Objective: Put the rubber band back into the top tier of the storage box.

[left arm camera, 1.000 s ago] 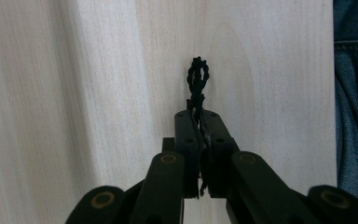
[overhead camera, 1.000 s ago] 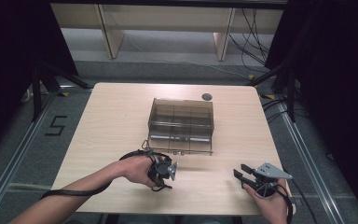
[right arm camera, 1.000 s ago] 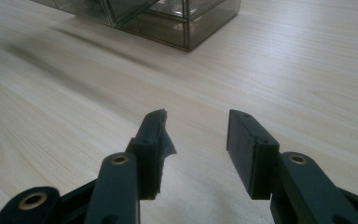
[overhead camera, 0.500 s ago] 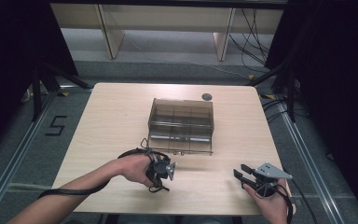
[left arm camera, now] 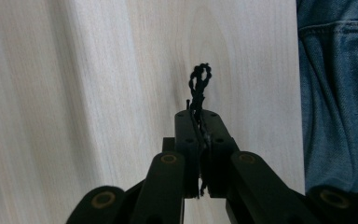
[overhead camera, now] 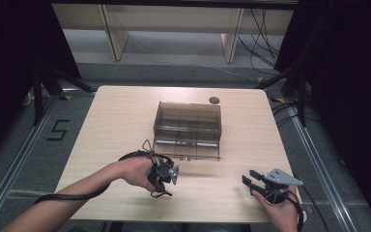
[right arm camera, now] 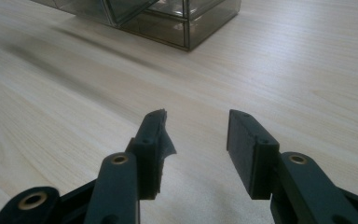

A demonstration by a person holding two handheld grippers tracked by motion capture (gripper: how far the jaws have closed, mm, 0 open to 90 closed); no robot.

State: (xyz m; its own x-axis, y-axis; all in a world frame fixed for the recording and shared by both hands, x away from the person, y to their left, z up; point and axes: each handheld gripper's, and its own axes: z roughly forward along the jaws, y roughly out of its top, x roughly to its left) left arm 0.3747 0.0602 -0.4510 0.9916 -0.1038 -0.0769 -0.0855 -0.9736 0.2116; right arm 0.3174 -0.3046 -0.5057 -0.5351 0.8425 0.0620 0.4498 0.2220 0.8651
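Near the pale wooden table's (overhead camera: 125, 111) front edge: left gripper (left arm camera: 200, 135) clamped shut on a thin black twisted cord (left arm camera: 199, 86), possibly a tie; right gripper (right arm camera: 196, 140) wide open, empty; smoky transparent plastic compartment box (overhead camera: 188, 126) beyond, nothing between.

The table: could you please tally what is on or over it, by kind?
Clear compartment box: 1
Black twisted cord, clamped in the left gripper: 1
Grippers, counting the open right gripper: 2
Round dark grommet: 1
Total: 5
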